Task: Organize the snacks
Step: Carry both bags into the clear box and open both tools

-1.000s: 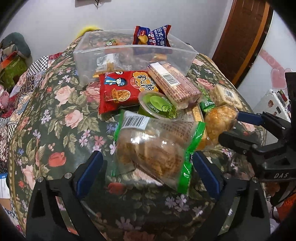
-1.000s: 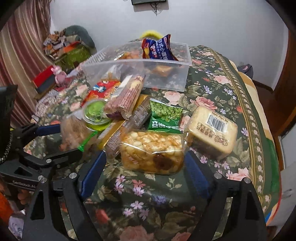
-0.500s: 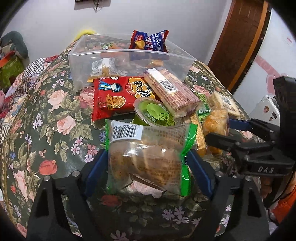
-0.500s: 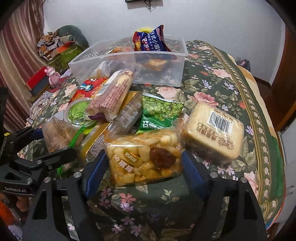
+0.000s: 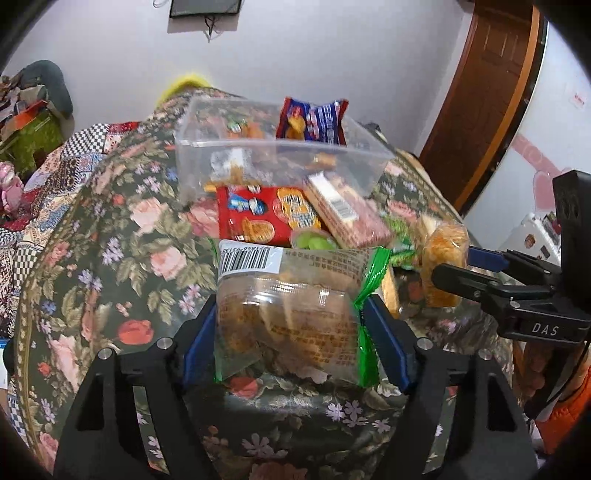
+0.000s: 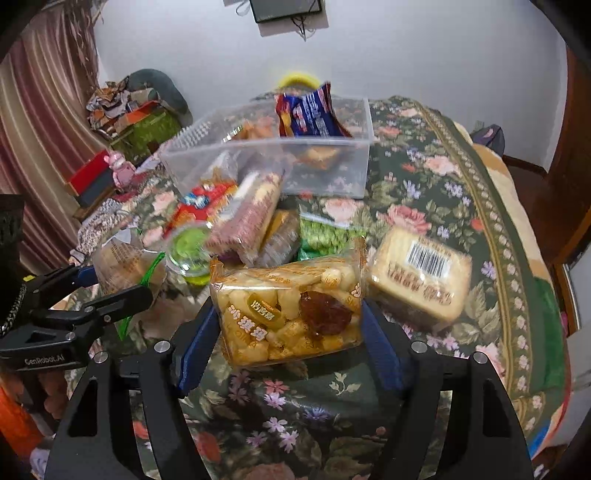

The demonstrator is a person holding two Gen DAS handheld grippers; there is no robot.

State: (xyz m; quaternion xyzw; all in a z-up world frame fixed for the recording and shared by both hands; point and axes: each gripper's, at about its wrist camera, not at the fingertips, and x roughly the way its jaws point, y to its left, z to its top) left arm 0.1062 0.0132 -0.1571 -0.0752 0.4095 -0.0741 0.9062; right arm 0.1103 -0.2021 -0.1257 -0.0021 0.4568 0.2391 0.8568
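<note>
Floral-clothed counter (image 6: 424,192) strewn with snacks, clear bin (image 5: 280,162) set at its far side, green-edged pastry pack (image 5: 291,314) clamped between left gripper (image 5: 291,332) fingers, puffed-rice bar (image 6: 291,310) pinched by right gripper (image 6: 291,325).

You face a pale wall (image 6: 424,48) with a dark panel (image 6: 286,9) mounted high, striped curtains (image 6: 40,122) at left, a brown wooden door (image 5: 476,107) at right, and a floral tablecloth (image 5: 122,236) below.

Green-edged cracker pack (image 5: 291,310) and puffed-snack pack (image 6: 291,310) held above floral cloth (image 6: 424,184).
</note>
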